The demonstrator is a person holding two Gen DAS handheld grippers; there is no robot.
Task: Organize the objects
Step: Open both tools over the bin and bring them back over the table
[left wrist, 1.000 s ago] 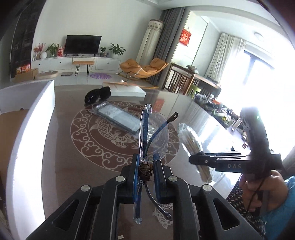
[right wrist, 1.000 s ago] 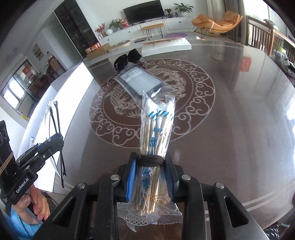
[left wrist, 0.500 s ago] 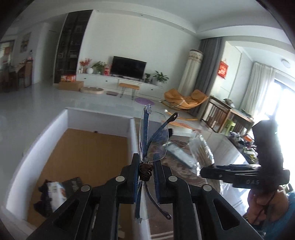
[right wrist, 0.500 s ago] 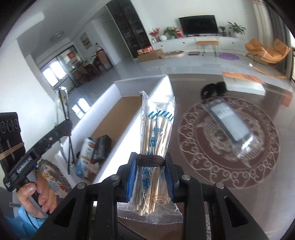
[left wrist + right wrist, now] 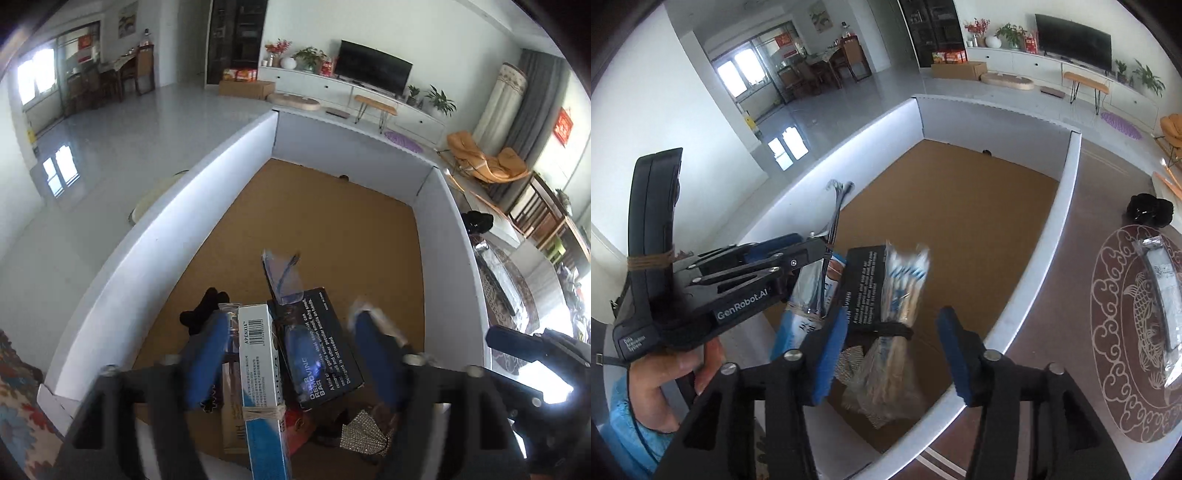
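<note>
tongs (image 5: 291,350) apart — glasses (image 5: 282,275) over box (image 5: 436,221)

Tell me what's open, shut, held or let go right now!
left hand-held gripper, open, holding nothing.
right hand-held gripper, open, holding nothing.
glasses, loose, blurred, above the black box.
chopstick pack, loose, blurred, between the open fingers.
white bin, open-topped, things inside.
black box, lying flat in the bin.

White box (image 5: 155,236), tan cardboard floor. Black carton (image 5: 325,343), white print. Blue-white carton (image 5: 258,369). Blue gripper pads (image 5: 829,354). Lower right of right view: brown table (image 5: 1067,332), pale swirl pattern.
</note>
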